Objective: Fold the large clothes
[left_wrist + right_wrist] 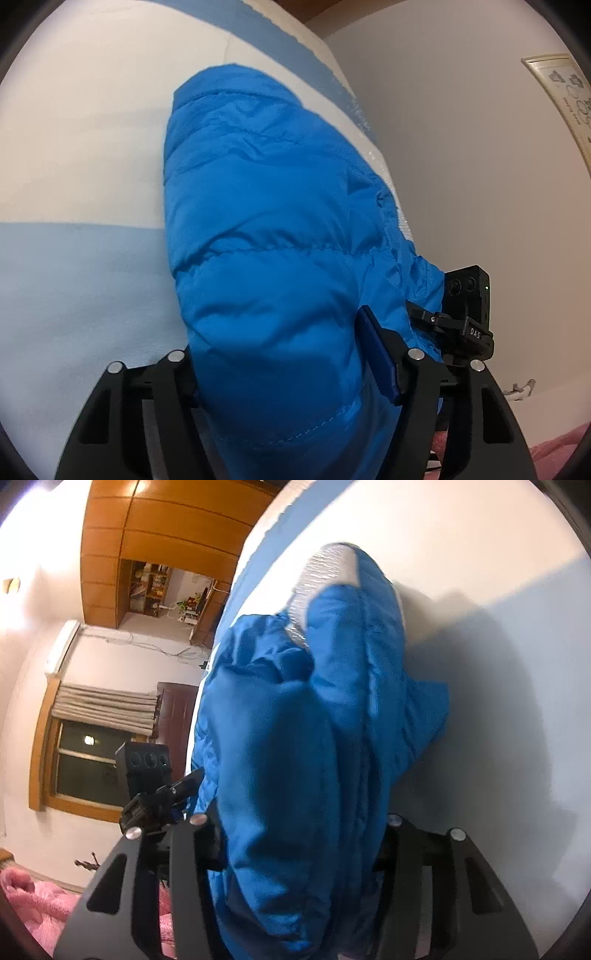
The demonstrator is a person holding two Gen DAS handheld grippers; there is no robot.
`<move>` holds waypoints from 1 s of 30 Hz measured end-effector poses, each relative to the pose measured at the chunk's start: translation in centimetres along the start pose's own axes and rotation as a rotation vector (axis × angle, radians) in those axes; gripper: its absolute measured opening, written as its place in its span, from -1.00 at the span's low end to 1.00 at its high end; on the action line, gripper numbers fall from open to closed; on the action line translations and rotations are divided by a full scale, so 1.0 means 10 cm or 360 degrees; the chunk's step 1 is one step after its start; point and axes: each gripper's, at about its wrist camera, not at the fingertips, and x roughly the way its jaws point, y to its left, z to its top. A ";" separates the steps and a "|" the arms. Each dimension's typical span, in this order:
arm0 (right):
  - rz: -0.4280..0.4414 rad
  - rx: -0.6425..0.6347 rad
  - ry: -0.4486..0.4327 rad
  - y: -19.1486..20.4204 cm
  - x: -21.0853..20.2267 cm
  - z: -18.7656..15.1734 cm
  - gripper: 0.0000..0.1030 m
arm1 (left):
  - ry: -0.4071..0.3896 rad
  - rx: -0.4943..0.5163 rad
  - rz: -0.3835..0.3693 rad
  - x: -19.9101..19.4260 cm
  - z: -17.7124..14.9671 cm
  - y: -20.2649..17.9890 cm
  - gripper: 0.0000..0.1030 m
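We see our left gripper and right gripper each partly closed, pinching the puffy, quilted blue jacket on the white-and-blue bedcover

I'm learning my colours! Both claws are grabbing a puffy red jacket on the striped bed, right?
Nearly. The jacket is bright blue, not red, as both wrist views show. The rest holds: the left claw and the right claw each have its puffy fabric between their fingers, over the striped bed.

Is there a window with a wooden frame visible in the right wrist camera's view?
Yes, a window with a wooden frame shows at the left of the right wrist view, beside the blue jacket.
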 end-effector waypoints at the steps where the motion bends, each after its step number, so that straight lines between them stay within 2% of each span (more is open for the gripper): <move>1: -0.0003 -0.0027 -0.0006 0.07 -0.03 0.01 -0.07 | -0.0014 0.0009 -0.0006 -0.03 0.00 -0.02 0.30; 6: 0.0032 -0.0164 -0.0037 0.43 -0.07 0.23 -0.08 | -0.0140 0.0076 -0.0007 -0.22 0.11 -0.12 0.30; 10: 0.0072 -0.0293 -0.0034 0.74 0.10 0.64 -0.08 | -0.0290 0.0112 0.0026 -0.52 0.47 -0.06 0.31; 14: 0.0090 -0.0379 0.0020 0.96 0.51 1.16 -0.07 | -0.0403 0.0077 0.0098 -0.72 0.85 0.17 0.31; 18: 0.0056 -0.0423 0.0089 1.04 1.01 1.57 -0.07 | -0.0455 0.0021 0.0188 -0.79 1.19 0.48 0.31; 23: 0.0040 -0.0402 0.0161 0.92 1.51 1.90 -0.07 | -0.0473 -0.0071 0.0238 -0.72 1.49 0.93 0.32; 25: 0.0004 -0.0351 0.0205 0.73 1.68 1.93 0.01 | -0.0446 -0.0113 0.0272 -0.60 1.55 1.10 0.33; 27: 0.0078 -0.0271 0.0204 0.52 1.76 1.93 0.09 | -0.0439 -0.0152 0.0272 -0.58 1.52 1.36 0.46; 30: 0.0150 -0.0176 0.0202 0.35 1.75 1.87 0.14 | -0.0468 -0.0156 0.0259 -0.58 1.42 1.39 0.51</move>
